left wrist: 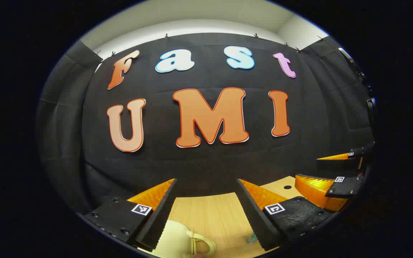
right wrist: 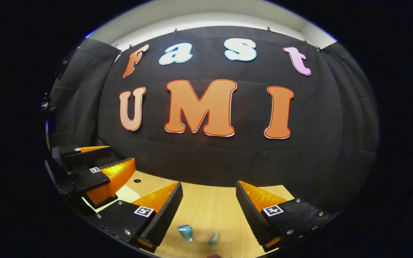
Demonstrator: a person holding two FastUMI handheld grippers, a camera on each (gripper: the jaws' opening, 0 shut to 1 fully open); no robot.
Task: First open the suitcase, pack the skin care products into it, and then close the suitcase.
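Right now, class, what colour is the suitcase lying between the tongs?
Cream, or pale yellow: the suitcase shows best in the left gripper view.

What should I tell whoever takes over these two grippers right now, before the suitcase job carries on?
Left gripper: open, holding nothing, raised above the wooden table.
Right gripper: open, holding nothing, beside the left.
A cream suitcase with a handle lies just under the left fingers; whether it is open cannot be told.
Two small bluish skin care items stand on the table under the right gripper.
Done: nothing packed by the look of it.
Left: open the case, pack the items, close it.
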